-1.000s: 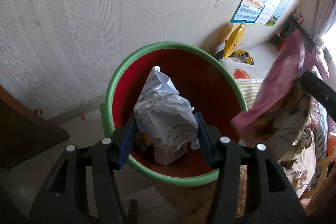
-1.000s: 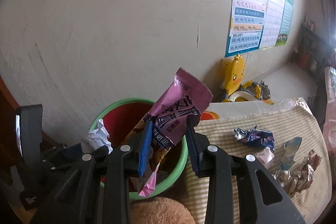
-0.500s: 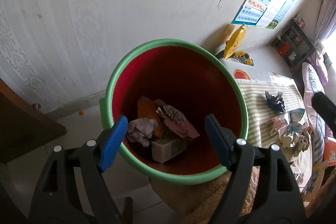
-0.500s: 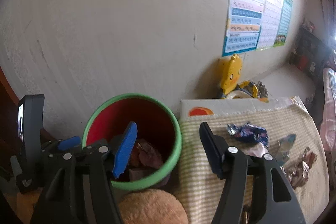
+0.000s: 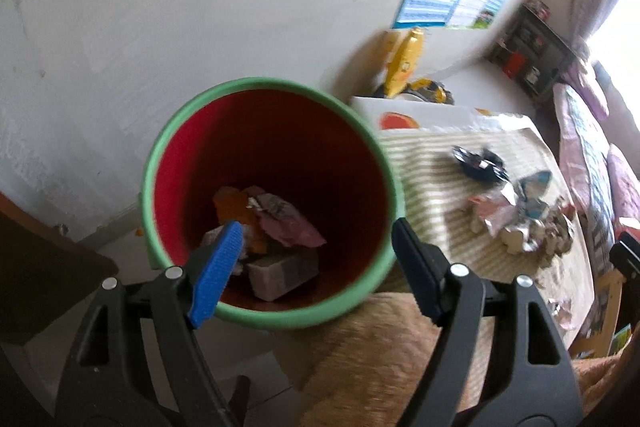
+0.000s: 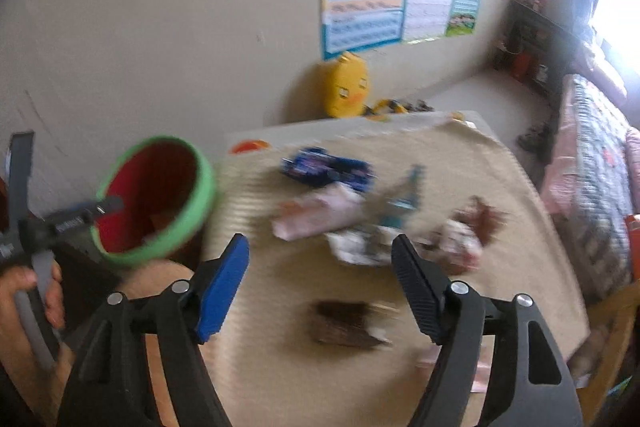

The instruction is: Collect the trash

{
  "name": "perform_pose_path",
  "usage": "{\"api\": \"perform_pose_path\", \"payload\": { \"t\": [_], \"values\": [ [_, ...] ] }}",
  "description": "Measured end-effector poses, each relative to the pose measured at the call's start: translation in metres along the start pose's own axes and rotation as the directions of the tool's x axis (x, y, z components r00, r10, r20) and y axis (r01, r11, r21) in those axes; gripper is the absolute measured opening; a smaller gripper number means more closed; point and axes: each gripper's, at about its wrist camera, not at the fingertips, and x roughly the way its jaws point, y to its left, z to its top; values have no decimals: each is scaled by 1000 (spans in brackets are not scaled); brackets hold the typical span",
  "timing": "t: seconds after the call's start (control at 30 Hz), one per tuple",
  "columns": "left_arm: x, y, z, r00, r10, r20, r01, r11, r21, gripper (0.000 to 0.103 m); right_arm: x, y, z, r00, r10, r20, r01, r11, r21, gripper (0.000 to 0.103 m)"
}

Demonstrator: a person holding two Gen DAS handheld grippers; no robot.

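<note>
**Both grippers empty — next pickup pending**

Left gripper [image 5: 316,259] hangs over the round green-rimmed, red-walled plastic bin [image 5: 160,155]; its jaws stand wide with nothing between them. Crumpled paper, a pink wrapper and a small pale box [image 5: 280,273] lie at the bin's bottom.

Right gripper [image 6: 320,267] has its jaws just opening, now wide and empty, aimed at the striped beige cloth [image 6: 500,179]. Trash remaining there: a dark blue foil wrapper [image 6: 324,169], a pale pink wrapper [image 6: 316,215], a brown scrap [image 6: 348,323] and a blurred crumpled heap near the middle.

Risks, as I judge them: the view is smeared — a hurried close could miss flat wrappers, pinch the cloth, or scatter the heap.
</note>
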Motion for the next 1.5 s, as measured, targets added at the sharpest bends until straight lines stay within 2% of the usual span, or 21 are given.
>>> {"api": "perform_pose_path", "payload": {
  "t": [0.1, 0.17, 0.27, 0.33, 0.4, 0.47, 0.53, 0.57, 0.63, 0.73, 0.77, 0.83, 0.9, 1.0, 1.03, 1.07, 1.1, 1.17, 1.23, 1.33, 1.5],
  "values": [
    [-3, -27, -4, 1000, -13, -5, 13, 998, 58, 74, -7, -42, -12, 997, -74, -35, 74, 997, 9, 81],
    [-5, -49, -9, 999, -27, -18, 29, 995, 98, 74, -7, -73, -25, 992, -108, -66, 113, 991, 76, 81],
    [-6, -82, -19, 997, -59, -44, 66, 984, 167, 74, -1, -130, -47, 974, -170, -150, 203, 947, 248, 81],
    [-7, -107, -29, 995, -75, -59, 87, 968, 237, 74, -1, -150, -55, 965, -189, -182, 239, 918, 316, 81],
    [-1, -132, -41, 992, -91, -92, 115, 947, 299, 74, -1, -162, -64, 971, -141, -194, 209, 894, 396, 81],
    [10, -151, -53, 984, -107, -145, 150, 932, 329, 74, 1, -162, -68, 981, -53, -188, 132, 889, 438, 81],
    [18, -167, -61, 978, -113, -178, 171, 919, 356, 74, 9, -157, -68, 980, 21, -198, 72, 889, 453, 81],
    [24, -179, -67, 974, -110, -196, 181, 901, 393, 74, 11, -153, -66, 978, 23, -206, 72, 893, 443, 81],
    [33, -203, -79, 966, -110, -236, 214, 850, 482, 74, 12, -146, -62, 977, 0, -213, 91, 904, 418, 81],
    [48, -239, -97, 959, -92, -268, 242, 760, 603, 74, 8, -150, -61, 979, -9, -204, 97, 898, 430, 85],
    [52, -247, -101, 960, -81, -268, 238, 739, 630, 74, 7, -152, -62, 979, -15, -206, 105, 894, 435, 86],
    [65, -264, -107, 964, -45, -263, 219, 698, 682, 74, 9, -156, -64, 972, -38, -230, 138, 890, 434, 87],
    [79, -275, -113, 959, -13, -283, 219, 669, 710, 74, 13, -157, -69, 962, -52, -266, 167, 887, 430, 87],
    [96, -286, -124, 957, 38, -289, 204, 622, 756, 75, 18, -159, -80, 952, 0, -305, 151, 870, 469, 87],
    [99, -286, -125, 957, 41, -287, 202, 616, 761, 74, 19, -161, -85, 951, 49, -304, 118, 853, 508, 87],
    [97, -283, -123, 959, 23, -282, 206, 629, 750, 66, 19, -163, -91, 949, 118, -292, 71, 823, 563, 87],
    [97, -281, -121, 958, 20, -287, 209, 638, 741, 63, 19, -167, -100, 940, 221, -260, 2, 759, 651, 87],
    [94, -277, -115, 959, 17, -283, 205, 649, 733, 56, 17, -170, -113, 925, 310, -222, -51, 677, 734, 87],
    [92, -271, -110, 957, 2, -291, 215, 667, 714, 52, 15, -171, -118, 922, 321, -214, -49, 647, 761, 87],
    [85, -259, -99, 956, -30, -292, 224, 715, 662, 51, 17, -175, -122, 918, 340, -205, -48, 607, 793, 87],
    [68, -248, -96, 953, -78, -292, 249, 753, 609, 51, 37, -175, -131, 894, 362, -264, 3, 583, 812, 87]
  ]
}}
